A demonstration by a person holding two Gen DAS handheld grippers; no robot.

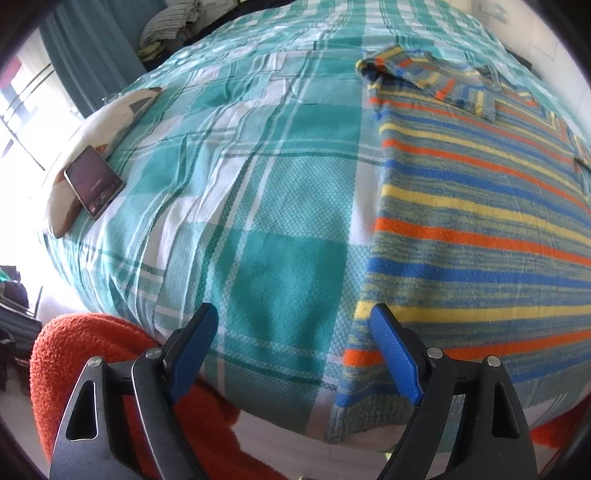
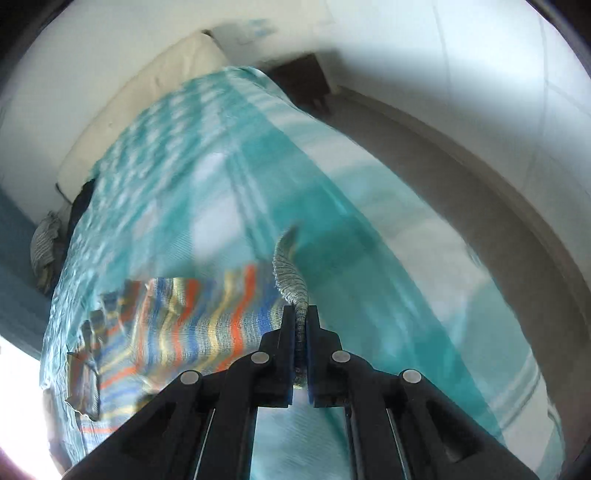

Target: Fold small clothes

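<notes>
A small striped shirt in orange, blue, yellow and grey lies flat on the teal checked bedspread, one sleeve folded in at the far end. My left gripper hovers open over the shirt's near left corner; its right finger is above the hem and nothing is between the pads. In the blurred right wrist view my right gripper is shut on the grey ribbed hem edge of the striped shirt, which stretches away to the left.
A phone leans on a cushion at the bed's left edge. An orange fleece blanket hangs at the near edge. Folded clothes lie at the far corner. A dark nightstand and white wall stand beyond the bed.
</notes>
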